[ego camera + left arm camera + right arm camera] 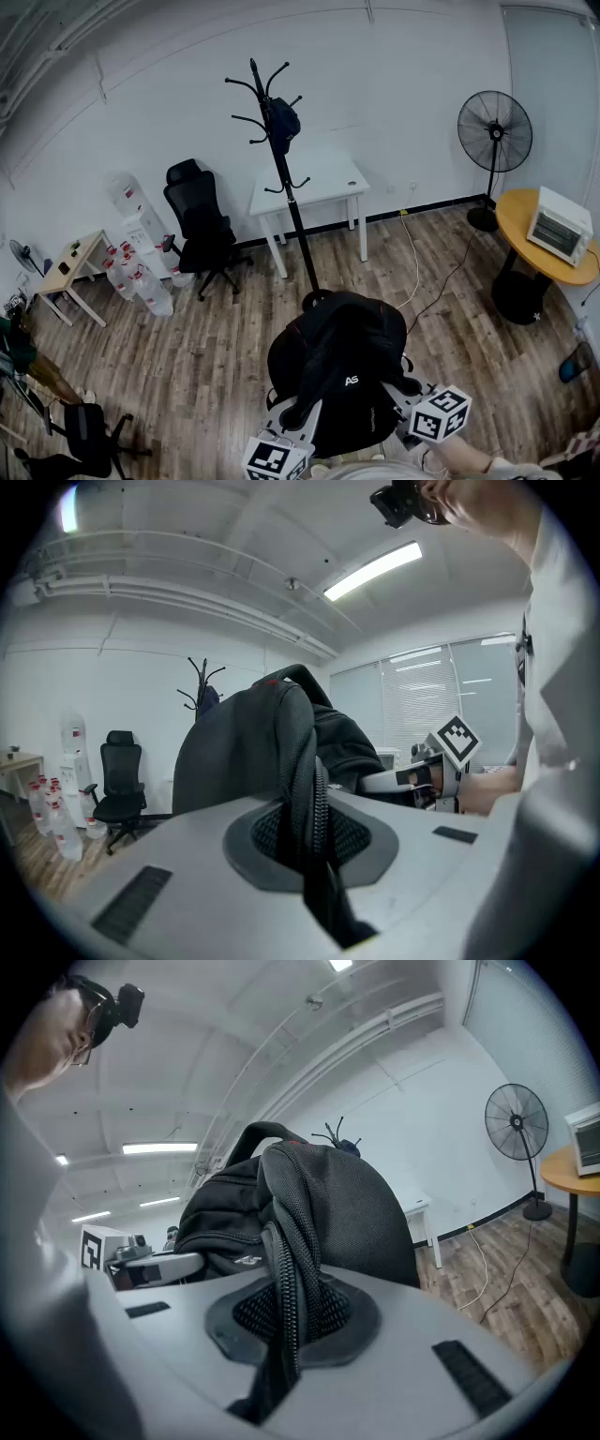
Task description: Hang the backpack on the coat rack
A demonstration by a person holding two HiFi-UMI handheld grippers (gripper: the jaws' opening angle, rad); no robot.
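The black fabric backpack hangs above the wooden floor, well apart from the tall black metal coat rack; the left gripper clamps one black mesh shoulder strap; the right gripper clamps the other strap.

backpack: black, rounded and bulging, small white logo on the side nearest the camera
straps: black padded mesh, pulled taut
backpack place: lower centre of the head view, raised off the wood floor, not on the rack
coat rack: thin black pole with curved hooks, upright
coat rack place: upper centre of the head view, its foot just above the backpack's top edge
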